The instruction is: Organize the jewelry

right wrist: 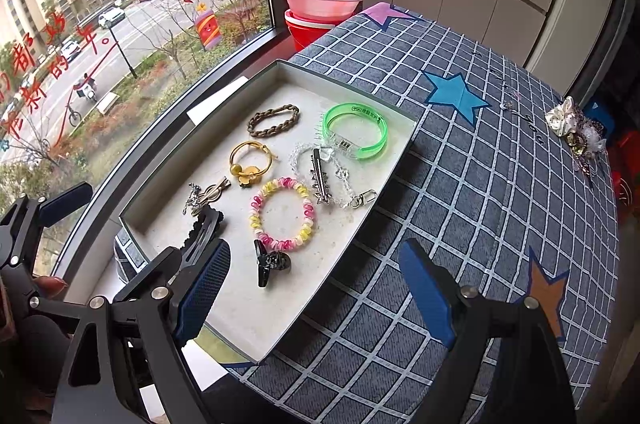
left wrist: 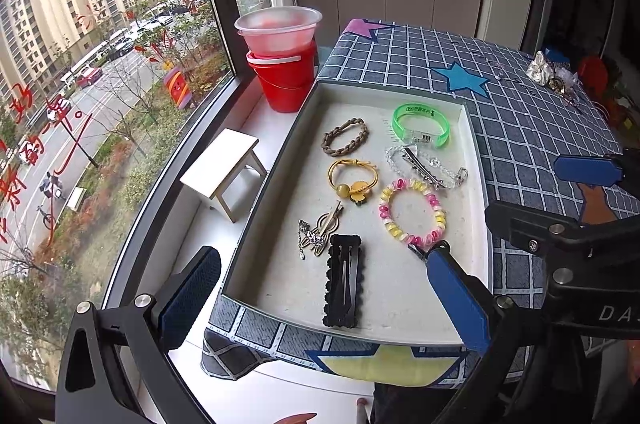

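Observation:
A shallow grey tray lies on the checked tablecloth and holds several pieces: a green bangle, a brown braided bracelet, a yellow hair tie, a pink-and-yellow beaded bracelet, a clear chain with a silver clip, a black snap clip and a small black claw clip. My left gripper is open over the tray's near end. My right gripper is open, empty, above the tray's near edge.
A pile of loose jewelry lies at the table's far right. A red bucket with a plastic bowl and a small white stool stand on the windowsill to the left. The right gripper shows in the left wrist view.

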`<state>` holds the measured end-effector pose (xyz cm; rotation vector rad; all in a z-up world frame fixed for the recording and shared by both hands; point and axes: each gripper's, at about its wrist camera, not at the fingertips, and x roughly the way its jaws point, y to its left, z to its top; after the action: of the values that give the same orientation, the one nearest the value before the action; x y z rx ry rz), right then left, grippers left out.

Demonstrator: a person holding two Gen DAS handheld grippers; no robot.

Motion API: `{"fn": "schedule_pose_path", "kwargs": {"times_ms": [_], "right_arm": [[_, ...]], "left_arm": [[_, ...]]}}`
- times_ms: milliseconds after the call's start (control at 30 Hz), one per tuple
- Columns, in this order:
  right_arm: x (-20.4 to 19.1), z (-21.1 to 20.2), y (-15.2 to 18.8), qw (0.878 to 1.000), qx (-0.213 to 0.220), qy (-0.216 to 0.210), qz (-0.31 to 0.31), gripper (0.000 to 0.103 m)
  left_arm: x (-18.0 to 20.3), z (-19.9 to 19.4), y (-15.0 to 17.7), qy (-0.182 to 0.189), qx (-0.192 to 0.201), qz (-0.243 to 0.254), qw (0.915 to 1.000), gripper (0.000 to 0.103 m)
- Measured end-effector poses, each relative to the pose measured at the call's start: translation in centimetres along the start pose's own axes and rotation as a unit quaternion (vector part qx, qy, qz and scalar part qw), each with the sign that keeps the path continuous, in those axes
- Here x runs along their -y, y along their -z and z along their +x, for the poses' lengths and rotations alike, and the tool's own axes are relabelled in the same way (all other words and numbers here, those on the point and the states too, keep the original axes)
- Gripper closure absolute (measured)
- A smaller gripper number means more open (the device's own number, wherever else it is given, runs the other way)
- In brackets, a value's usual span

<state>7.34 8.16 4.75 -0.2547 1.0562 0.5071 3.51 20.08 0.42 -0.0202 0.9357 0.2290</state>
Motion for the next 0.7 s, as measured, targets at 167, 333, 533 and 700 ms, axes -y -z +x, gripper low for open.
{"fn": "schedule_pose_path", "kwargs": {"times_ms": [167,333,533,700], "right_arm": [[0.0,0.01,0.0,1.0,0.0,0.0,0.0,0.015],[0.01,0.02,-0.01,1.0,0.0,0.0,0.0,0.015],[-0.12,-0.01,0.03,1.0,-0.001,-0.001,0.0,0.015],[-0.11,0.02,0.02,1.0,-0.001,-0.001,0.001,0.015]], "left_arm": [[-0.04,0.01,0.0,-0.001,0.0,0.0,1.0,0.0],[-0.11,0.08,0.03,-0.002,0.0,-0.002,1.0,0.0],[-0.08,0.14,0.06,-0.002,-0.001,-0.002,1.0,0.0],[-0.07,0.13,0.05,-0.002,0.0,-0.002,1.0,0.0]]}}
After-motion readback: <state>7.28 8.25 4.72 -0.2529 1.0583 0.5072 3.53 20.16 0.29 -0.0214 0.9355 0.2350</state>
